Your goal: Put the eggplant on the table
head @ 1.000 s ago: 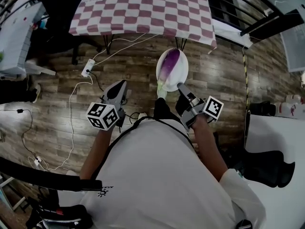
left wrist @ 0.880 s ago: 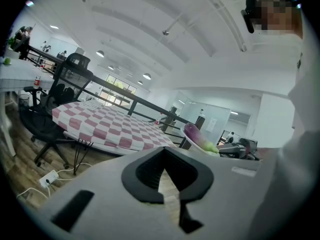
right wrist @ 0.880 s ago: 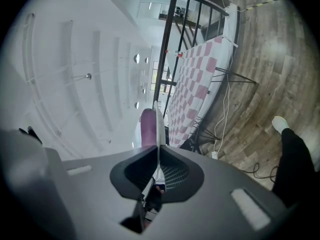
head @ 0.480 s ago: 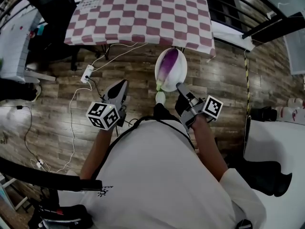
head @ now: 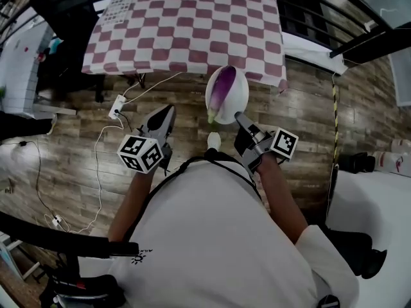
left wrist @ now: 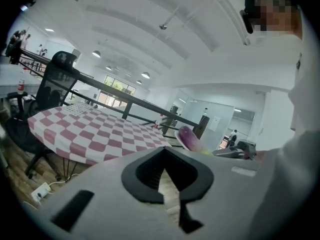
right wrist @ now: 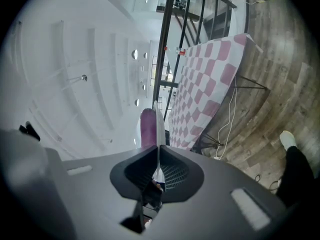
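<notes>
A purple eggplant (head: pixel 222 87) with a pale green stem lies on a white plate (head: pixel 236 100). My right gripper (head: pixel 240 117) is shut on the plate's near rim and carries it above the wooden floor, just short of the checkered table (head: pixel 192 24). In the right gripper view the plate (right wrist: pixel 158 121) runs edge-on out of the closed jaws, with the eggplant (right wrist: pixel 147 126) to its left. My left gripper (head: pixel 167 112) hangs beside it, shut with nothing in it. In the left gripper view, past the closed jaws (left wrist: pixel 163 176), are the eggplant (left wrist: pixel 189 136) and the table (left wrist: pixel 90 129).
A white power strip (head: pixel 117 106) and cables lie on the floor in front of the table. A black office chair (head: pixel 61 5) stands at the table's left. Black railings (head: pixel 359 24) run at the right. The person's shoe (head: pixel 214 140) shows below the plate.
Both grippers and the plate with the eggplant have moved forward toward the checkered table, which now lies nearer in the head view. The grip on the plate is unchanged.
</notes>
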